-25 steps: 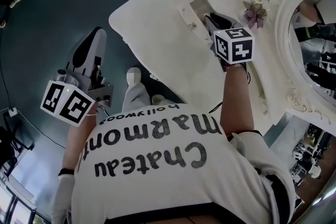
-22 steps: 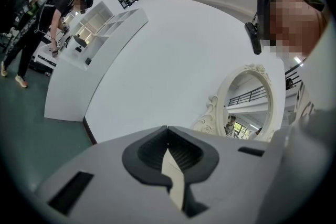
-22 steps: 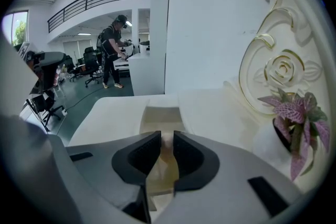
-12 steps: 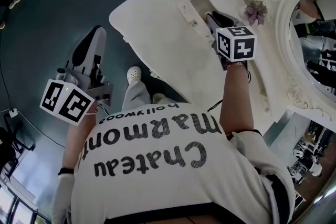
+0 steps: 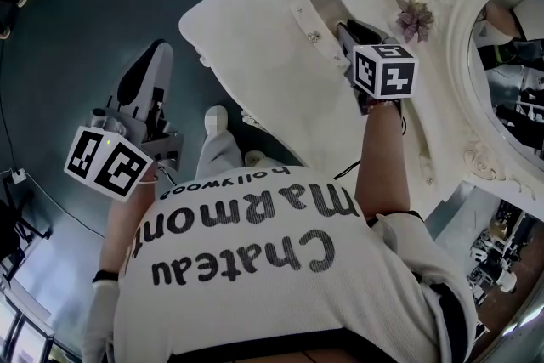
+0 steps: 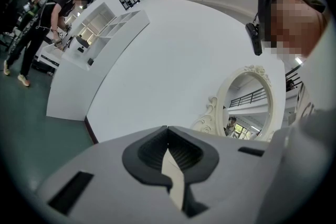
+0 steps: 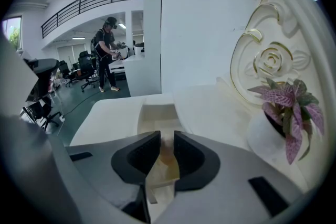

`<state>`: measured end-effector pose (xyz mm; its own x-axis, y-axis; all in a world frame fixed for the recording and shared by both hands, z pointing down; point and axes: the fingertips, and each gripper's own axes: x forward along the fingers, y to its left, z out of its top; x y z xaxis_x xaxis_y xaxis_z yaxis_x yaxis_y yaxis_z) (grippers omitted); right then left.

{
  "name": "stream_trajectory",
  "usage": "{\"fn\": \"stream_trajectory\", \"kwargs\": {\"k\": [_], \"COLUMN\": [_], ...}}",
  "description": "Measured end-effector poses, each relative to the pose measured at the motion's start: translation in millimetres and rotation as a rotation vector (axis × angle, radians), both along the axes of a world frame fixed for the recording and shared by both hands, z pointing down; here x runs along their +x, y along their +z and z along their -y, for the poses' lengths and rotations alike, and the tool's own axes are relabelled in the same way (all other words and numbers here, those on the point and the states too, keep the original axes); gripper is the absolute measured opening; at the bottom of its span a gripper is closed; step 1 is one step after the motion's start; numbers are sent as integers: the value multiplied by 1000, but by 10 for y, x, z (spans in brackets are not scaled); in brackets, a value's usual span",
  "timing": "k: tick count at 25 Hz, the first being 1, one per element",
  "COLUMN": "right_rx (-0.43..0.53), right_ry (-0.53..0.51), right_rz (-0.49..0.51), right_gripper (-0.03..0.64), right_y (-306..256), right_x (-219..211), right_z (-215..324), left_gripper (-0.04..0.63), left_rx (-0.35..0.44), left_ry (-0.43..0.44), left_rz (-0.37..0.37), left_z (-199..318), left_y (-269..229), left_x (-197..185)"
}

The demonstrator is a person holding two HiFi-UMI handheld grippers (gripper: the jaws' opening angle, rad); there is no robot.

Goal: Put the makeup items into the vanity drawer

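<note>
L gripper: grey jaws fully together, nothing held; well apart from white vanity table. R gripper: jaws narrowly apart, clamped on small amber makeup item, positioned over open cream vanity drawer. Purple-leaf potted plant near, at right.

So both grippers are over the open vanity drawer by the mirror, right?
Not both. Only the right gripper, jaws on a small tan item, is over the open drawer by the mirror. The head view shows the left gripper off to the side, over the dark floor.
</note>
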<state>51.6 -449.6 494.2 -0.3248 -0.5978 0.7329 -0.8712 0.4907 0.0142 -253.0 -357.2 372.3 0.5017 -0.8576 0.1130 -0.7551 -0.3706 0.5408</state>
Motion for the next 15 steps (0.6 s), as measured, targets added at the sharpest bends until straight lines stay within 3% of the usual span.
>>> {"fn": "stream_trajectory", "kwargs": {"k": [15], "right_rx": [-10], "right_ry": [38], "right_rz": [52], "right_gripper": [107], "right_y": [-20], "right_x": [37], "right_z": [-44], "left_gripper": [9], "left_rx": [11], "left_ry": [16], "left_rz": [5], "left_z": [-53], "left_y": [-77], "left_x": [110]}}
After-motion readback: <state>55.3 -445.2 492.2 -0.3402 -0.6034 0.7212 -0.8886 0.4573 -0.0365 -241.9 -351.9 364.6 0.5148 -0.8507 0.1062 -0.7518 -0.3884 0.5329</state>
